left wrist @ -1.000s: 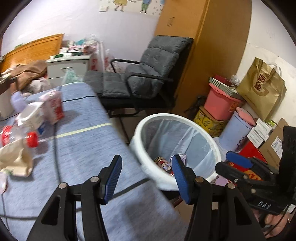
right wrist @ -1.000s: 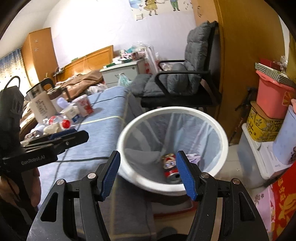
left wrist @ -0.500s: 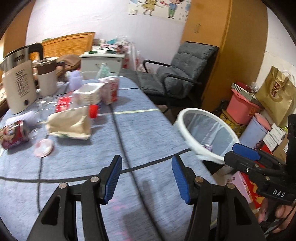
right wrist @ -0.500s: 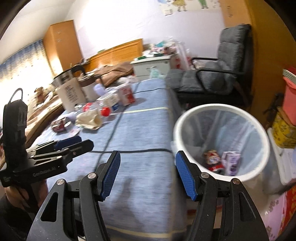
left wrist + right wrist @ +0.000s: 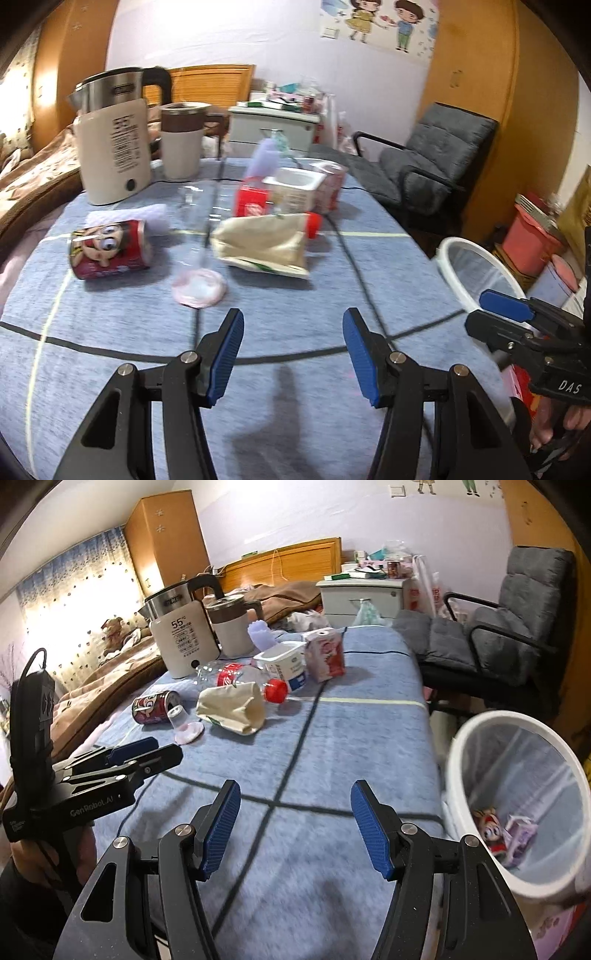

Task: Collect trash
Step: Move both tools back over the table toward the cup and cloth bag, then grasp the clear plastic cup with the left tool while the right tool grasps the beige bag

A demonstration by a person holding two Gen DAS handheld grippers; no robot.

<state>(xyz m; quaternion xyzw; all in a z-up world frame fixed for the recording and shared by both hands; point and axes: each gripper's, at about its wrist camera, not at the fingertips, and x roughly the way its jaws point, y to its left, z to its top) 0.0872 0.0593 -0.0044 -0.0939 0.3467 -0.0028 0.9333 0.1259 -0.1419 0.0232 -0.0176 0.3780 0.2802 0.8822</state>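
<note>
Blue-grey table cover (image 5: 332, 738): landmark.
Left gripper (image 5: 293, 354): over near edge, jaws spread, empty.
Right gripper (image 5: 295, 827): over near edge, jaws spread, empty.
Trash at far end: red can (image 5: 110, 249) lying; crumpled paper bag (image 5: 264, 243) beside; yogurt cup (image 5: 284, 662); pink carton (image 5: 327, 653).
White bin (image 5: 517, 797): off right edge, some trash inside.

A matt, fuzzy blue cloth (image 5: 332, 738) is covering the table. On it are lying a glossy red metal can (image 5: 110, 249), a crumpled matt paper bag (image 5: 264, 245) and a clear plastic bottle (image 5: 240, 677). The kettle (image 5: 181, 638) is showing brushed metal above smooth cream plastic. The white plastic bin (image 5: 465, 738) is holding thin translucent film.
</note>
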